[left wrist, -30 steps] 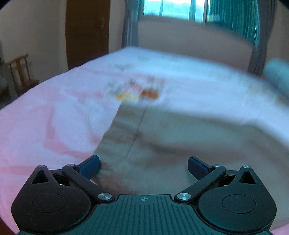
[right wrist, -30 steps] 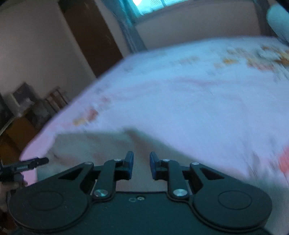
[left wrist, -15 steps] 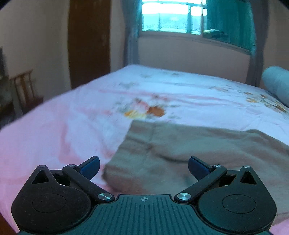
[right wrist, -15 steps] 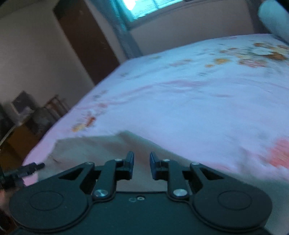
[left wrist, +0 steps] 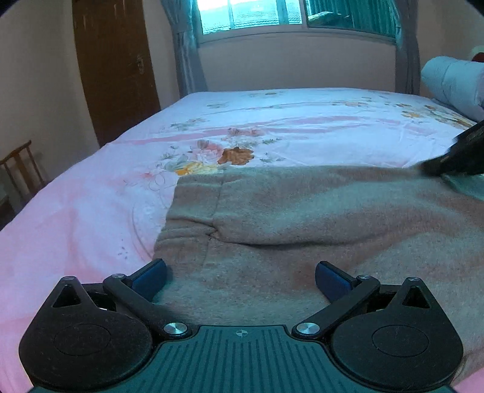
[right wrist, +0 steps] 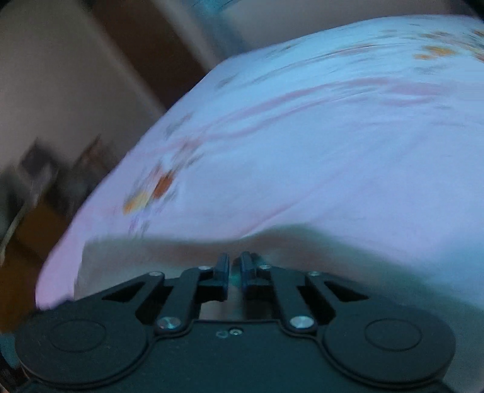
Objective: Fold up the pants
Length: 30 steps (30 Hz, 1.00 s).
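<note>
The beige fleece pants (left wrist: 302, 217) lie spread on the bed, with a fold ridge across the middle and the cuff end at the left. My left gripper (left wrist: 240, 276) is open, its blue pads wide apart just above the near part of the pants. My right gripper (right wrist: 235, 266) has its jaws nearly together on the pants' edge (right wrist: 181, 251), with a sliver of fabric showing between the pads. That view is blurred. The right gripper also shows as a dark shape at the right edge of the left wrist view (left wrist: 456, 154).
The bed has a pink and white floral sheet (left wrist: 272, 121). A rolled light-blue blanket (left wrist: 453, 84) lies at the far right. A brown door (left wrist: 115, 66), a window with curtains (left wrist: 272, 15) and a wooden chair (left wrist: 21, 169) stand around the bed.
The left gripper has steadied low over the pants, still open. The right gripper's jaws have narrowed from a small gap to nearly together, and its view has swung and blurred.
</note>
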Motion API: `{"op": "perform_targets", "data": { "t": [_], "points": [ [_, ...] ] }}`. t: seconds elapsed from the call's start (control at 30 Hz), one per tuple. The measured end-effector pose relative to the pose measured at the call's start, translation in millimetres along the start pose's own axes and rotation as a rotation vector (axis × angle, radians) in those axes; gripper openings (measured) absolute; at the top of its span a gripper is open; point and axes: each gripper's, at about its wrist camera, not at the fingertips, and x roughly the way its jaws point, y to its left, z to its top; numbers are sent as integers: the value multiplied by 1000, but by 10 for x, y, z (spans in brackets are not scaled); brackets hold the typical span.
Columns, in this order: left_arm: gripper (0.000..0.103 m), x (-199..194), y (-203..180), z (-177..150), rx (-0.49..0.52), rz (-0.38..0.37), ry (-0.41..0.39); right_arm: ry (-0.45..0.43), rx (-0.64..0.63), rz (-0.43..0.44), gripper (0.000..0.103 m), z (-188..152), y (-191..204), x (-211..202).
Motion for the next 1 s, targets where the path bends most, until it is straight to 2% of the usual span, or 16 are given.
{"op": "perform_targets", "data": {
  "t": [0.03, 0.07, 0.1, 0.13, 0.2, 0.27, 0.5, 0.53, 0.57, 0.6, 0.7, 0.73, 0.8, 0.93, 1.0],
  "points": [
    [103, 4, 13, -17, -4, -4, -7, -45, 28, -17, 13, 2, -79, -157],
    [103, 10, 18, -31, -4, -4, -14, -79, 36, -62, 17, -15, -163, -294],
    [103, 8, 16, -53, -4, 0, -18, -59, 44, -114, 12, -44, -282, -362],
    [103, 12, 18, -54, -3, 1, -18, -24, 69, -137, 0, -72, -431, -413],
    [103, 26, 34, -42, -5, -2, -13, -57, 149, -155, 0, -142, -731, -730],
    [103, 18, 41, -47, -5, -7, -16, -122, 200, -209, 12, -242, -979, -1157],
    [103, 21, 44, -68, 0, -11, -17, -369, 407, -485, 10, -883, -1967, -2898],
    [103, 25, 41, -57, 6, -11, -12, -406, 441, -507, 12, -995, -2076, -3155],
    [103, 23, 36, -34, 11, -8, -5, -456, 473, -552, 18, -1124, -2154, -3459],
    [103, 1, 22, 12, 14, 5, 3, -504, 493, -575, 18, -1238, -2210, -3714],
    [103, -187, -25, 97, -24, 22, -52, -629, 587, -570, 30, -1647, -2333, -4403],
    [103, -253, -60, 115, -37, 17, -77, -659, 622, -578, 37, -1799, -2372, -4582],
    [103, -336, -171, 140, -48, 3, -101, -686, 684, -583, 42, -2064, -2456, -4813],
    [103, -236, -411, 112, -35, -23, -26, -717, 829, -473, 42, -2473, -2688, -4815],
    [103, -144, -481, 23, -39, -27, 26, -719, 898, -422, 41, -2558, -2775, -4720]
  ]
}}
